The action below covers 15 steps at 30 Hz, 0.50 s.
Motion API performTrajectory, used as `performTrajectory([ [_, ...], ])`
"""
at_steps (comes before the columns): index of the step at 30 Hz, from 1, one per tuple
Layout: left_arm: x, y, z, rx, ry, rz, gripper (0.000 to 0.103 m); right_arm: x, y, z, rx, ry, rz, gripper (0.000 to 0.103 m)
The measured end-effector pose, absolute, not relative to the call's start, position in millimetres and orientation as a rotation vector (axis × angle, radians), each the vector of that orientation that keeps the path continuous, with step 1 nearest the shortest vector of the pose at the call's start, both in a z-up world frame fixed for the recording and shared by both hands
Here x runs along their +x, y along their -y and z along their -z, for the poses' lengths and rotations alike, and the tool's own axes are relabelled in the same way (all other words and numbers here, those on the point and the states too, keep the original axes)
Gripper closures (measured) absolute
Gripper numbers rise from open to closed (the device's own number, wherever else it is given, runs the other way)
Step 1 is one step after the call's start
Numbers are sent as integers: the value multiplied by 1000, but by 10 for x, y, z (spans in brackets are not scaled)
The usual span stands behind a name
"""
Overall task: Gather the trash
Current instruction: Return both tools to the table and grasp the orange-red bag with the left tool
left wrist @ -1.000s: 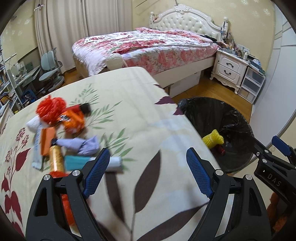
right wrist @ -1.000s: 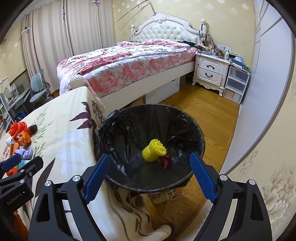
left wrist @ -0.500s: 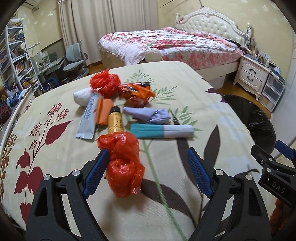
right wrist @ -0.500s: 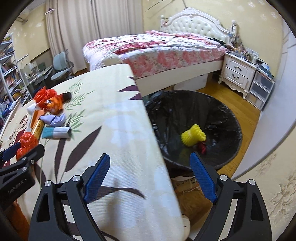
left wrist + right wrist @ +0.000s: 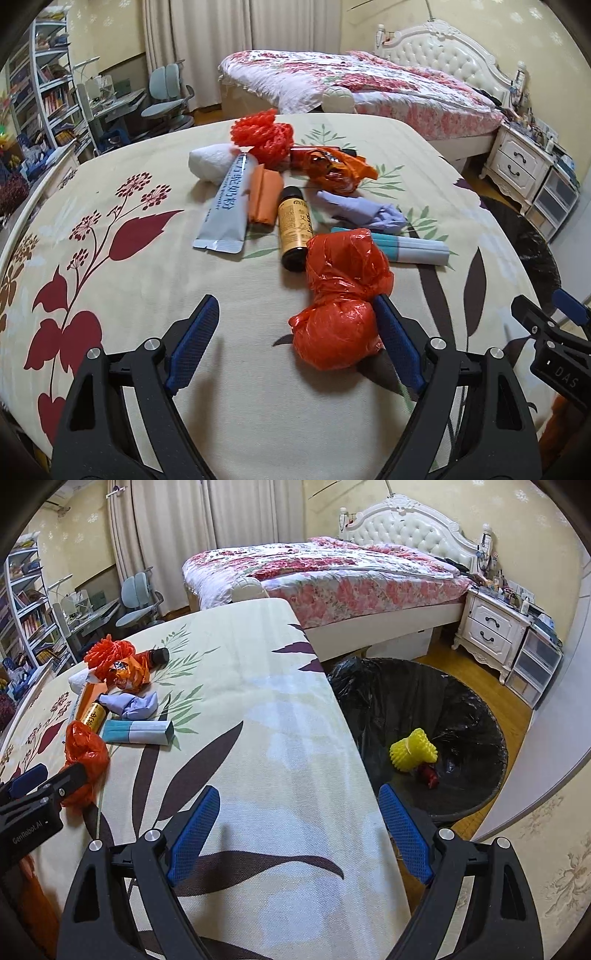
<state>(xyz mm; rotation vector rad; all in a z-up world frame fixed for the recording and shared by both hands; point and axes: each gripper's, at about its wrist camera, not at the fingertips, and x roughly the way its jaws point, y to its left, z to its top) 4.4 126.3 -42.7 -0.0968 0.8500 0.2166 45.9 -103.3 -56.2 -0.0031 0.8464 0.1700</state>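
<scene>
Yellow-papered bedroom: floral-quilted bed (image 5: 332,576), white nightstand (image 5: 491,631), wooden floor (image 5: 480,679), cream curtains (image 5: 173,535).

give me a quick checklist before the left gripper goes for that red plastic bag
1. Left gripper open: ok, jaws wide, nothing held.
2. Red plastic bag between the jaws: not ok, it sits off-centre against the right-hand finger.
3. Brown bottle clear of the bag: cannot tell, they look touching or overlapping.
4. Right gripper out of the way: ok, open over bare tablecloth.
5. Bin ready: ok, beside the table edge, black liner open, mostly empty.
</scene>
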Motion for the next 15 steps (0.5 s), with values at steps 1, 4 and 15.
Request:
performTrajectory([
  [1, 41, -1283, 431, -109, -854, -210, 20, 460, 1023, 568, -4, -848, -172, 18],
  [4, 46, -1293, 428, -132, -859, -187, 20, 460, 1007, 573, -9, -850, -176, 18],
  [15, 192, -1137, 512, -110, -888, -112, 49, 469, 979, 560, -7, -851, -186, 18],
])
